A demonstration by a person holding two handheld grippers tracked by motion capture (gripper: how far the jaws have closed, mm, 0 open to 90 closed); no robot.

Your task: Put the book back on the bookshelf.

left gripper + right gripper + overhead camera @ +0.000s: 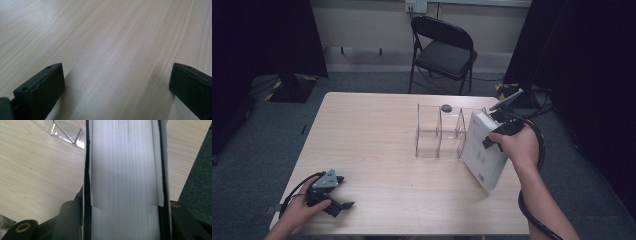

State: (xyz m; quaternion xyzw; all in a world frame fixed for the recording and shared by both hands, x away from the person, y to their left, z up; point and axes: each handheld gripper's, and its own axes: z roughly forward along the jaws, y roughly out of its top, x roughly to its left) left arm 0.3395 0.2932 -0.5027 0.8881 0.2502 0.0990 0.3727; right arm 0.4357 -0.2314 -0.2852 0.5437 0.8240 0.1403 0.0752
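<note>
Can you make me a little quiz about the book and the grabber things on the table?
1. True or false: the right gripper is clamped on the white book.
2. Is the left gripper open or shut?
3. The book is tilted beside the: A) clear rack B) folding chair C) floor.

Key: 1 true. 2 open, resting near the table corner with nothing between its jaws. 3 A.
</note>
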